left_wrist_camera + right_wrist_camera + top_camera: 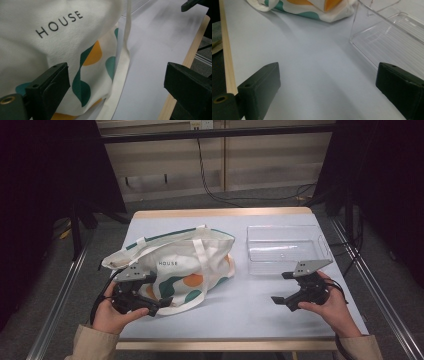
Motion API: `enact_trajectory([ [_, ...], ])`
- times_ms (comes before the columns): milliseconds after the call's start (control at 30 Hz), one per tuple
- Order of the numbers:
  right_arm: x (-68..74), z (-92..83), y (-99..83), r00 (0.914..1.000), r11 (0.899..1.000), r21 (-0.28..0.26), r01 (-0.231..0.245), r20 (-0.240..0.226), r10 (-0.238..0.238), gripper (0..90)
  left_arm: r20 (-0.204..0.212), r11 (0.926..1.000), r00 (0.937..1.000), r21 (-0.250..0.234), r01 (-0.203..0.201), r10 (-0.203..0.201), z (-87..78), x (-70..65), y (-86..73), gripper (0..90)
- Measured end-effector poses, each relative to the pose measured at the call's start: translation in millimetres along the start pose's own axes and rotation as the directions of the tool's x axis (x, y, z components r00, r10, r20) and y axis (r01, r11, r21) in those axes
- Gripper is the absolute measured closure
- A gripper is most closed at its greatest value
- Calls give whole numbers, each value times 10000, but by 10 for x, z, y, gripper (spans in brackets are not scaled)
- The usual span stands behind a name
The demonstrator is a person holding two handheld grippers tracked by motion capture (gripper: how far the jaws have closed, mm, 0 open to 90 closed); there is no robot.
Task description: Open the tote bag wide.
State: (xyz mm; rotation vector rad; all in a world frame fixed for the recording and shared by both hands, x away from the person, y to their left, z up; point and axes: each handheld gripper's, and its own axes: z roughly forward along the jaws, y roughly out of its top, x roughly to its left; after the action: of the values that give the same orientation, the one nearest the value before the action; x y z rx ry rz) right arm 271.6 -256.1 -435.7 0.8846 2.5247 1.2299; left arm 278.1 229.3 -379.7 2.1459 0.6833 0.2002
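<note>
Canvas tote bag [185,265], cream with teal and orange shapes and the word HOUSE printed on its side, lies slumped on the pale blue table [240,305], its handles flopped toward the far edge and the left. Its near corner sits right at the left gripper [159,304]: in the left gripper view the printed cloth [62,50] spreads ahead of and just beyond the left-hand jaw, with the bag's seamed edge running between the two jaws, which stand wide apart and press on nothing. The left hand [111,314] wraps the gripper's body from below and behind, forearm coming in low from the near edge, the tool held roughly level and pointing at the bag's bottom corner. Well off to that tool's far side, the right gripper [282,288] hovers over bare table, jaws likewise spread to their full width and empty. The right hand [327,306] cups it from the outer side, wrist angled inward so the jaws point toward the bag. Just beyond the right gripper's outer jaw sits a clear plastic tray [325,251], whose near wall [372,47] shows in the right gripper view.
</note>
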Motion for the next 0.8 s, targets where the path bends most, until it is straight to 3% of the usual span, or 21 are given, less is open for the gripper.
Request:
enact_trajectory([
  [300,0,9,181,9991,9995,27,314,-300,-313,62,-58,10000,10000,6,5,-5,-10,56,32,65],
  [400,-2,16,265,9986,9991,-14,414,-337,-414,64,104,10000,9999,-46,66,-66,-9,81,55,67],
  [467,-3,37,313,9981,9991,-64,417,-443,-419,67,33,9998,10000,169,-70,70,-17,86,87,67],
  [800,-32,104,473,9971,9992,-178,351,-673,-362,75,100,9990,9993,250,-365,362,-79,86,291,67],
])
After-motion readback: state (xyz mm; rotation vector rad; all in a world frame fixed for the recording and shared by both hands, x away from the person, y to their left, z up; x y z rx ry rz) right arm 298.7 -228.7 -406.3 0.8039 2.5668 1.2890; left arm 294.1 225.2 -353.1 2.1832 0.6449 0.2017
